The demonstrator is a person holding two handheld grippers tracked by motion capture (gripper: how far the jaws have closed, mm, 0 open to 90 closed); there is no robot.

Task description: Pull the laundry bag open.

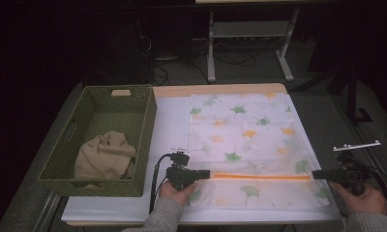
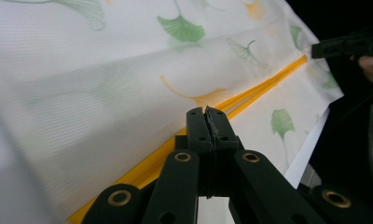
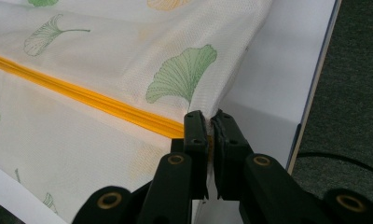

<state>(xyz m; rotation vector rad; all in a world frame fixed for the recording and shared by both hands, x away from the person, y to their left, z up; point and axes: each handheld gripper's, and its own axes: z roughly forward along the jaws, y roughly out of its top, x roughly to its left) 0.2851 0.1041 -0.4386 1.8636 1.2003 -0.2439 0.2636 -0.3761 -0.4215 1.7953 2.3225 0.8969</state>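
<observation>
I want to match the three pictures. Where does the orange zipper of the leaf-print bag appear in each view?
High view: the orange zipper runs level across the bag's near part, between the two hand-held grippers.
Left gripper view: it slants from lower left to upper right, passing the closed jaws.
Right gripper view: it slants from the left edge down to the jaws.
Shared landmark: the leaf-print bag on the white table.

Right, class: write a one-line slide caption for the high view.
Two hand-held grippers, left and right, pinch opposite ends of a leaf-print mesh bag's orange zipper beside a green basket.
</observation>
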